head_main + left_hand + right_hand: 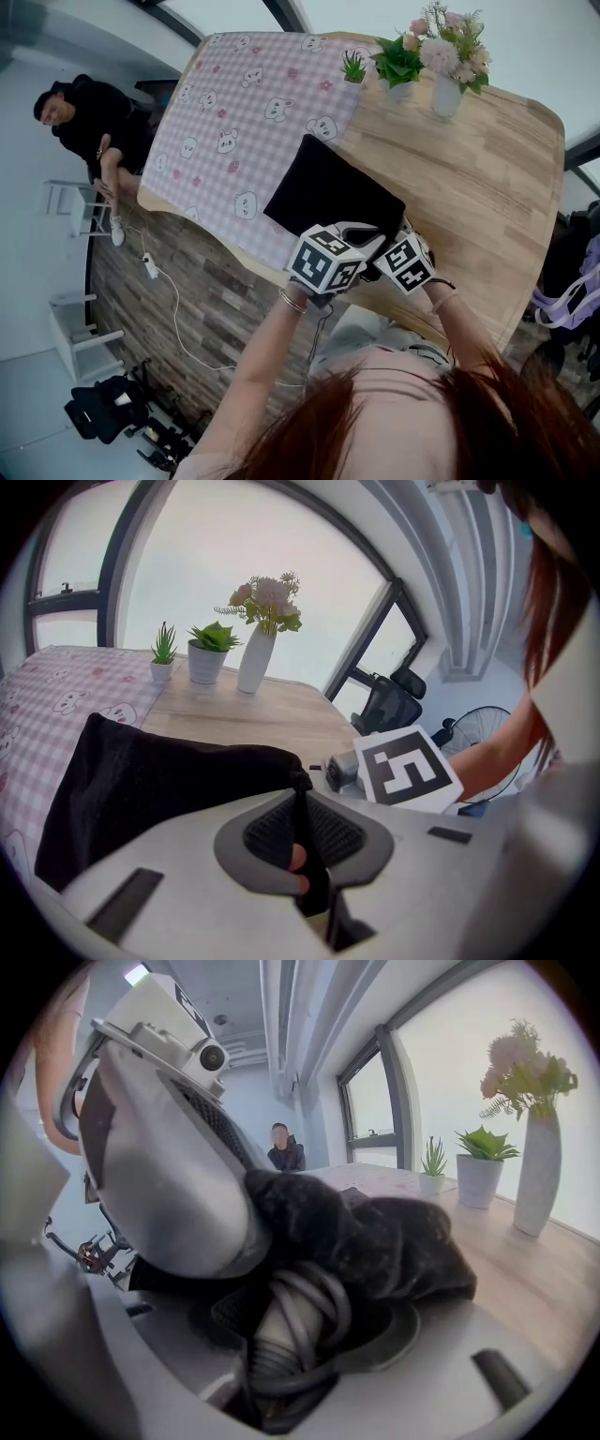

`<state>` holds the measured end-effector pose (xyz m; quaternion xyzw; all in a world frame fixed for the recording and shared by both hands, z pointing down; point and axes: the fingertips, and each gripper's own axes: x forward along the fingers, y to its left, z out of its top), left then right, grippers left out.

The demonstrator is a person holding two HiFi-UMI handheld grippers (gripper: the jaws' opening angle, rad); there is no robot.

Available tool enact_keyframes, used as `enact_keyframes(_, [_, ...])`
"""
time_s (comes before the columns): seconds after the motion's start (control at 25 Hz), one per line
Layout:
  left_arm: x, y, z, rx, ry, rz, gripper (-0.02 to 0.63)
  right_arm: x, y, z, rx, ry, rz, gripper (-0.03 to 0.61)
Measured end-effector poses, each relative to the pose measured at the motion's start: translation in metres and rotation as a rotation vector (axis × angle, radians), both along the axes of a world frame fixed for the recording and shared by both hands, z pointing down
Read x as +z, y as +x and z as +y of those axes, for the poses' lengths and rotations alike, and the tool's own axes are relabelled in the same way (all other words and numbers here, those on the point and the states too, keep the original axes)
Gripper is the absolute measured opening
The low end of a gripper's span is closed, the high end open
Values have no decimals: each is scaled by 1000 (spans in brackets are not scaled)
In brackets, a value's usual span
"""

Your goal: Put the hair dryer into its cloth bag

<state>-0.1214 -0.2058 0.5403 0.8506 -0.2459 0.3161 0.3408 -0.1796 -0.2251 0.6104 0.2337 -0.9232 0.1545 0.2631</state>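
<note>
The black cloth bag lies on the wooden table, its mouth at the near edge. My left gripper is shut on the rim of the bag, with a thin fold of black cloth pinched between the pads at the left gripper. My right gripper stands close beside it on the right. In the right gripper view, the right gripper is shut on the grey hair dryer, whose cord is wound around it. The bag drapes over the dryer's far end and hides it.
A pink checked tablecloth covers the table's far left. A white vase of flowers and two potted plants stand at the far edge. A person in black sits beyond the table's left end. A fan stands on the right.
</note>
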Motion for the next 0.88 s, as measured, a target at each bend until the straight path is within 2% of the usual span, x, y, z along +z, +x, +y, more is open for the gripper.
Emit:
enact_keyframes(0.32, [6,-1,-3,-8,-23,3,32,0,-4,-8,-3,21,-25,221])
enact_keyframes(0.56, [8,0,-1,-5,-37,4,32,5,-5,-4,-27,39,7,222])
enact_keyframes(0.88, [10,1,-1,-15,-43,-5,34,0,4,-3,-5,42,-6,269])
